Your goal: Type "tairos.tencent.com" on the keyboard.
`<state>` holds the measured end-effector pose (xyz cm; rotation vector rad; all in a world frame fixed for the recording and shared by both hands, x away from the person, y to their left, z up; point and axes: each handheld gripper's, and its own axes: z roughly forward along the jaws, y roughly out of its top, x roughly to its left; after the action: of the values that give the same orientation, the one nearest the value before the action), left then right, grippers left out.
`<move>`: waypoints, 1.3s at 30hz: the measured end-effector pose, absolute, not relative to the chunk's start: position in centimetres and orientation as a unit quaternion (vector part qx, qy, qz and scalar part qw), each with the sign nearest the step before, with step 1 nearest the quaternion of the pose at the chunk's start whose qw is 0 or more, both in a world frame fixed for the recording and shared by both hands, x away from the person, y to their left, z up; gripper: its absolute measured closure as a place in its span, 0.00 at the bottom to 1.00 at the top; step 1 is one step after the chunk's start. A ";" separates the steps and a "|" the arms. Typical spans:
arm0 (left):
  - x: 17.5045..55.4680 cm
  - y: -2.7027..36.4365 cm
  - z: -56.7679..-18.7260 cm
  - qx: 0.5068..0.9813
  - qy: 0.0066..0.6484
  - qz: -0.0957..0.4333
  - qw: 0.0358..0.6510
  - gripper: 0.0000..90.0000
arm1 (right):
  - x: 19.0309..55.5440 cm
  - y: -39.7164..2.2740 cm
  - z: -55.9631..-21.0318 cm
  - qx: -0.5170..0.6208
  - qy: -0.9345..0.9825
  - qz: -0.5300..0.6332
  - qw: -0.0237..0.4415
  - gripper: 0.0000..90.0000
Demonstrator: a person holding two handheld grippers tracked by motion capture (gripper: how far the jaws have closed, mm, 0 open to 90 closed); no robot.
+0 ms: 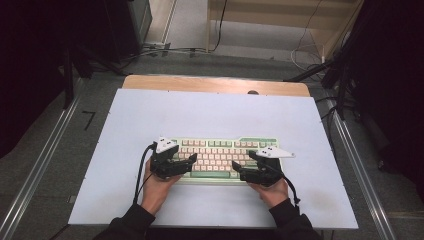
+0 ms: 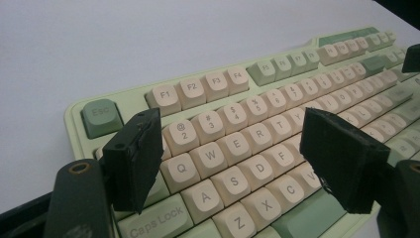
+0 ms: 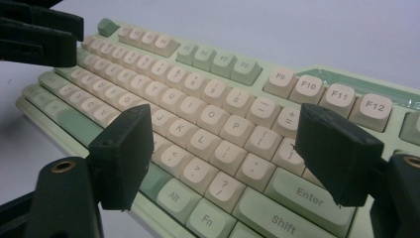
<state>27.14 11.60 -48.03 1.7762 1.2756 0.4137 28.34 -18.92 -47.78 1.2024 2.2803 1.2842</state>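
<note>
Nearest us, our two sleeved forearms come in over the near edge of the counter (image 1: 125, 107), each hand wrapped round a gripper. The left gripper (image 1: 192, 158) and the right gripper (image 1: 234, 165) face each other across the near half of the keyboard (image 1: 220, 145), which lies in the middle of the counter with its long axis running left to right. Both hover low over the keys, the left above the Q-A-Z end, the right above the Enter and Shift end, so each hand is nearer its own side. In the left gripper view our fingers (image 2: 133, 158) stand wide with nothing between them but the letter keys below; in the right gripper view the fingers (image 3: 124, 153) are equally wide and empty. The keyboard lies just ahead of and beneath both tips; we judge that a short dip would meet a keycap.
</note>
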 end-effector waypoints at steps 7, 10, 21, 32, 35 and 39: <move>27.3 11.4 -48.0 0.715 0.514 0.169 0.442 0.28 | 28.4 -18.8 -47.7 0.416 0.788 0.436 0.123 0.25; 27.4 11.3 -48.0 0.716 0.514 0.169 0.442 0.28 | 28.6 -18.8 -47.6 0.422 0.789 0.429 0.123 0.21; 28.0 10.2 -47.9 0.720 0.507 0.174 0.441 0.39 | 28.6 -18.8 -47.7 0.423 0.790 0.425 0.129 0.21; 29.2 8.5 -48.2 0.752 0.467 0.147 0.442 1.00 | 28.6 -18.8 -47.9 0.431 0.786 0.425 0.125 0.22; 29.7 8.1 -48.5 0.759 0.465 0.137 0.435 1.00 | 28.6 -18.8 -47.9 0.432 0.786 0.425 0.125 0.22; 29.9 7.6 -48.8 0.769 0.461 0.129 0.424 1.00 | 28.5 -18.6 -47.9 0.429 0.786 0.427 0.123 0.22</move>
<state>29.92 7.55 -48.84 1.9235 1.1534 0.3217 28.48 -18.61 -47.86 1.2506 2.2942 1.2467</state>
